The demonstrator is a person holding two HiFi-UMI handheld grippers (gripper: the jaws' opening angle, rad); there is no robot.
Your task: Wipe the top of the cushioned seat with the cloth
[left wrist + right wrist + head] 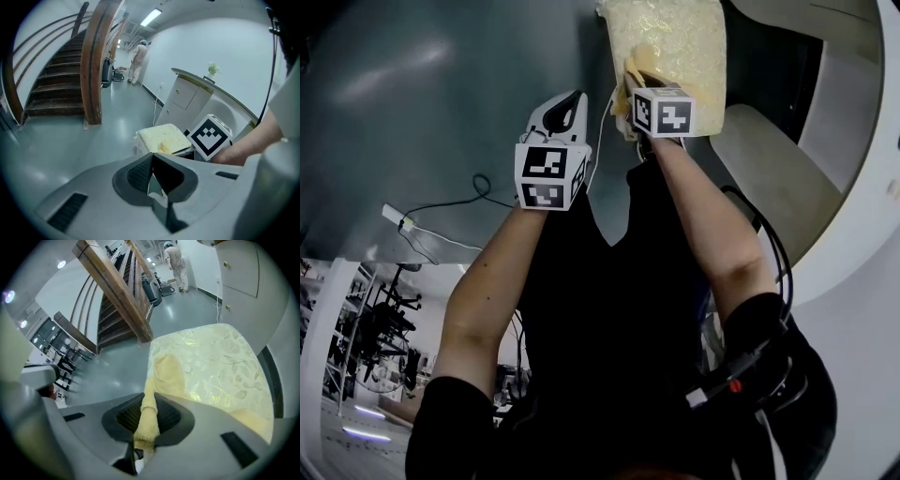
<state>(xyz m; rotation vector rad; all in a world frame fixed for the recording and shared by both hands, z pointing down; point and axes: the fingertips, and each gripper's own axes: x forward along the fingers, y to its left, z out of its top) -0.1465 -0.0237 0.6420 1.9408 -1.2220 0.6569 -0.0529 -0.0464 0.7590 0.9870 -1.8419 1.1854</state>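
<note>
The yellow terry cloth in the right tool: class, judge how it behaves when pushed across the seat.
Probably floppy: the yellow terry cloth folds and droops beyond the right tool shut on it. Likely light, it may bunch rather than slide flat on the pale patterned cushioned seat. Its nubby pile should grip, not slip.

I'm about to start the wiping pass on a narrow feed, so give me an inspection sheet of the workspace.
Surface: cushioned seat top, cream patterned fabric, no spill visible.
Job's things: yellow cloth lies on the seat's near edge, one end clamped.
Clutter: nothing seen.
Grippers: right gripper shut on the cloth; left gripper shut, empty, beside the seat above the floor.
Cables: white cable and black cable on the floor left of the seat.
Surroundings: wooden staircase, white cabinet, a person far down the corridor.
</note>
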